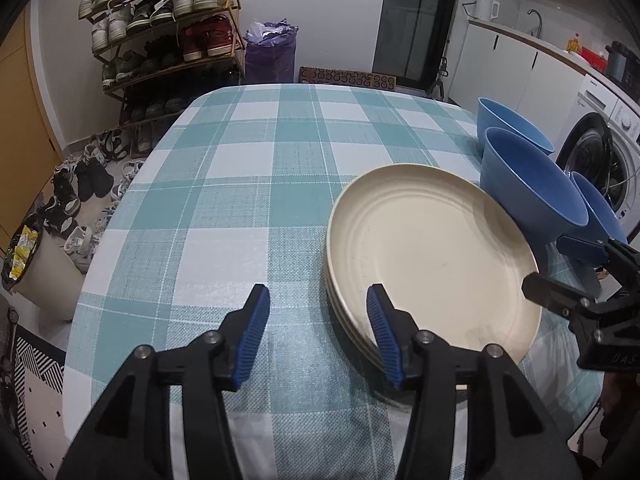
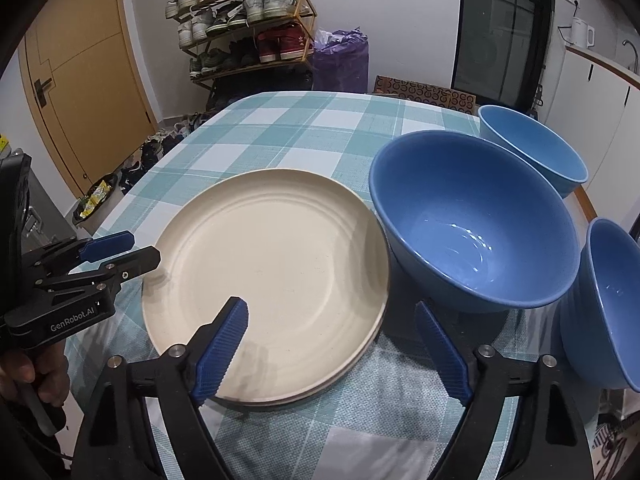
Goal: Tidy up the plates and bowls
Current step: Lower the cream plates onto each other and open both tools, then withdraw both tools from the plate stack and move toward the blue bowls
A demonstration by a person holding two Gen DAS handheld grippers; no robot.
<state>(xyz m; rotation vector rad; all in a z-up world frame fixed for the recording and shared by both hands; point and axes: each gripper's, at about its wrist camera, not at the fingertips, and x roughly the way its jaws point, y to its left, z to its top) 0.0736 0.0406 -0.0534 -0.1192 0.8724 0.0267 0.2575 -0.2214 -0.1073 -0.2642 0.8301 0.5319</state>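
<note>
A stack of cream plates [image 1: 436, 252] [image 2: 272, 280] lies on the checked tablecloth [image 1: 240, 200]. Three blue bowls stand separately to its right: a large middle bowl [image 2: 476, 220] [image 1: 532, 196], a far bowl [image 2: 532, 148] [image 1: 512, 124] and a near bowl [image 2: 612, 308] [image 1: 596, 208]. My left gripper [image 1: 318, 320] is open at the plates' left edge, its right finger over the rim. It also shows in the right wrist view [image 2: 120, 250]. My right gripper [image 2: 332, 344] is open, its left finger over the plates' near rim. It also shows in the left wrist view [image 1: 560, 268].
A shoe rack [image 1: 168, 40] and loose shoes stand beyond the table's far left. A purple bag [image 1: 272, 52] is at the back. A washing machine [image 1: 600, 160] and counter with a kettle [image 1: 486, 6] are to the right. A bin [image 1: 24, 256] stands left of the table.
</note>
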